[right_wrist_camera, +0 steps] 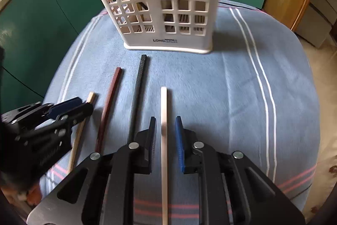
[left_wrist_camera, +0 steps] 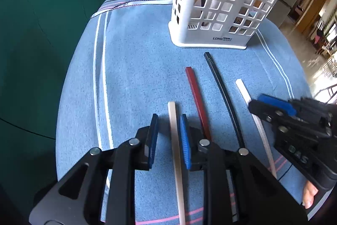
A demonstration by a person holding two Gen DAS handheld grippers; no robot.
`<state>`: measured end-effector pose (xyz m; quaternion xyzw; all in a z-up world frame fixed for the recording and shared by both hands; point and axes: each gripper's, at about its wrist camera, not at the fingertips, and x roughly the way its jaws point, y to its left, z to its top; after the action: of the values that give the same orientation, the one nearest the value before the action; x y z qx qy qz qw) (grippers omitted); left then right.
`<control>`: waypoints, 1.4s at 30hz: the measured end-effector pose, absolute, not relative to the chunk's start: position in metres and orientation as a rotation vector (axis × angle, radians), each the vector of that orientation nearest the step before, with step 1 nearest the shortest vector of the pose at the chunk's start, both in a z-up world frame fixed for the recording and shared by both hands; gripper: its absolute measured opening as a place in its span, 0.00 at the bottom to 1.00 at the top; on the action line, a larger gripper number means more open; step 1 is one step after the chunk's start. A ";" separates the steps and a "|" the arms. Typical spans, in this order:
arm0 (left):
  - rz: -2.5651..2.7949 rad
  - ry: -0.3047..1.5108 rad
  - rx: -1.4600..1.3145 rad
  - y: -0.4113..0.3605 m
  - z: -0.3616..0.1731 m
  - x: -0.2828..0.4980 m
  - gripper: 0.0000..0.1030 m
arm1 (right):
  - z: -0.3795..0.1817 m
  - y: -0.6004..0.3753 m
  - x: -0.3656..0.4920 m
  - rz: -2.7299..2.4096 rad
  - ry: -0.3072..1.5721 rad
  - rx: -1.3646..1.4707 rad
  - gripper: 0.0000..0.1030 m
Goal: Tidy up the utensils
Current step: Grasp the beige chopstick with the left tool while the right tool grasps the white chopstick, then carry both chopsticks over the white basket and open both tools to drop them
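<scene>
Four chopsticks lie side by side on a blue terry towel with white and pink stripes that covers the desk, all pointing toward the white plastic lattice holder standing at top centre. Left gripper tilts steeply down at bottom centre of its view, black linkage arms with ribbed blue pads, jaws slightly apart around the beige chopstick; its right pad touches the stick, left pad clear, no firm clamp. Right gripper is pitched down the same way, jaws straddling the white chopstick with small gaps on both sides. Between those two sticks lie a square-section dark red chopstick and a longer black chopstick with a textured top face. Dark sticks show through the holder's square holes. A fingertip shows at lower right of the left view.
</scene>
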<state>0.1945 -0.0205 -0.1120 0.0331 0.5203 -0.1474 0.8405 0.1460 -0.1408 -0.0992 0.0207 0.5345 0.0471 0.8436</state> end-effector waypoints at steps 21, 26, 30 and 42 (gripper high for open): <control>-0.332 0.912 0.043 -0.011 -0.040 0.175 0.06 | -0.020 -0.175 0.102 0.121 0.942 0.068 0.06; -0.334 0.772 0.018 0.005 0.014 0.148 0.06 | 0.037 -0.187 0.067 0.118 0.800 0.088 0.06; -0.335 0.683 0.004 0.012 0.048 0.130 0.06 | 0.068 -0.192 0.045 0.113 0.721 0.100 0.06; -0.333 0.563 0.020 0.014 0.090 0.110 0.06 | 0.107 -0.196 0.025 0.101 0.603 0.104 0.06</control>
<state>0.1101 0.0138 0.0900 0.0099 0.2764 -0.1636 0.9470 0.0253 -0.1963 0.1070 0.0511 0.2965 0.0495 0.9524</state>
